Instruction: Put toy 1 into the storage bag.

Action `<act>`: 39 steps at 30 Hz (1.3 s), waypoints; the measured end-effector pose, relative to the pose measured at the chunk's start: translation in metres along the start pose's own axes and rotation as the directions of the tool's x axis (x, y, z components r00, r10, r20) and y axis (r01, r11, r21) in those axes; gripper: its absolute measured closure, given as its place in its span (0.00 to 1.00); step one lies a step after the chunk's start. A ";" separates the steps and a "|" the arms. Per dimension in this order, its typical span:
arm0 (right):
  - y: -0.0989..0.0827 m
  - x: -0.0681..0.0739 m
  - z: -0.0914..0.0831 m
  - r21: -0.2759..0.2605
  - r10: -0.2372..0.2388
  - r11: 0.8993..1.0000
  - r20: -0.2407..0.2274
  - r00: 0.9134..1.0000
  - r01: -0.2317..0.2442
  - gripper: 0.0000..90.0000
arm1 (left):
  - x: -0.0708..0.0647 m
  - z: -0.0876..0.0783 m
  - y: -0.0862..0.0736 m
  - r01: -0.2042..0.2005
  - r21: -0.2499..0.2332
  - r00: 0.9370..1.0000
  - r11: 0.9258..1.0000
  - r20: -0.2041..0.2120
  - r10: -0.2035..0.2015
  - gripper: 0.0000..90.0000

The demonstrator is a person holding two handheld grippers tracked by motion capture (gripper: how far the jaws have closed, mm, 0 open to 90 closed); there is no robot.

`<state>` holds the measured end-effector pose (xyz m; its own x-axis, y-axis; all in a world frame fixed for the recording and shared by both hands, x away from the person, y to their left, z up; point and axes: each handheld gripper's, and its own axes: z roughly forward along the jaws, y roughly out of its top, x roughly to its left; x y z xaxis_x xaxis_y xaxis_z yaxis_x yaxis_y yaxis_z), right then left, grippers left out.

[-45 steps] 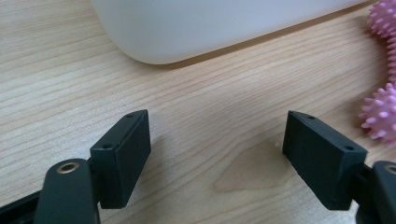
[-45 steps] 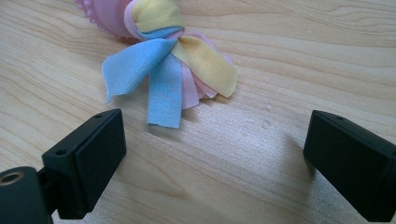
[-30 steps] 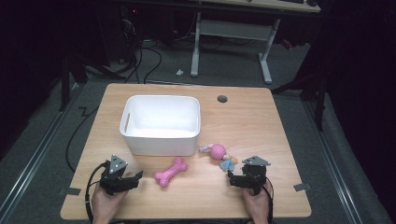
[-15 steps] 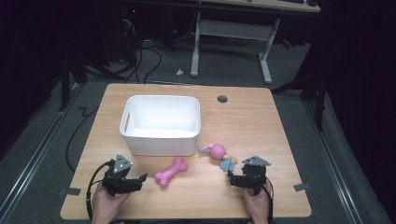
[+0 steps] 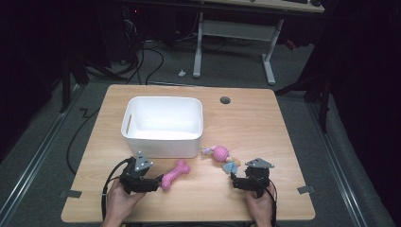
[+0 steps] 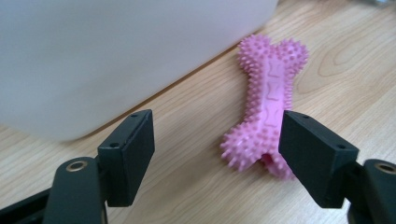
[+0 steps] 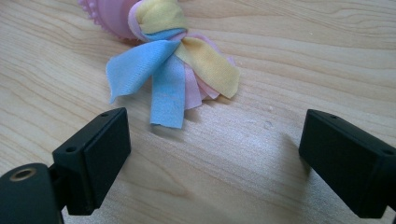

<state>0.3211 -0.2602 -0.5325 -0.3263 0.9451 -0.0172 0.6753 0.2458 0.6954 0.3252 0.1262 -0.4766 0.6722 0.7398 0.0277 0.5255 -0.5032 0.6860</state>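
Both grippers are showing black bodies, each topped by a grey three-cornered plate: the left gripper (image 5: pixel 152 183) and the right gripper (image 5: pixel 236 182). Black cables are trailing from them toward the person's bare forearms. Blocky black jaws are carrying small screw holes, with brass-ringed holes behind.

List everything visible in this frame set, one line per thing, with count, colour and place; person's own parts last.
pink spiky rubber bone toy: one, pink, on the table in front of the bin, by the left jaws.
pink ball toy with pastel fabric strips: one, pink with blue and yellow strips, right of the bone.
white plastic bin: one, white, table centre-left.
light wooden table: one, light wood, with a dark round hole near its far edge.
left hand-held gripper: one, black, open, next to the bone.
right hand-held gripper: one, black, open, short of the fabric strips.
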 end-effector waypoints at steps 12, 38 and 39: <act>0.000 0.000 0.000 -0.002 -0.002 1.000 -0.001 1.000 0.002 0.11 | -0.010 0.012 0.015 -0.032 0.027 0.999 0.999 0.029 0.031 0.30; -0.001 0.001 -0.001 -0.007 -0.005 1.000 -0.002 1.000 0.005 0.13 | -0.025 0.060 0.033 -0.097 0.154 0.993 0.983 0.087 0.084 0.47; -0.001 0.001 -0.001 -0.007 -0.005 1.000 -0.002 1.000 0.005 0.13 | -0.025 0.060 0.033 -0.097 0.154 0.993 0.983 0.087 0.084 0.47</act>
<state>0.3197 -0.2595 -0.5323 -0.3306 0.9436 -0.0190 0.6691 0.2485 0.7003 0.3573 0.0648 -0.4985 0.7568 0.6532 0.0217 0.5320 -0.6350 0.5602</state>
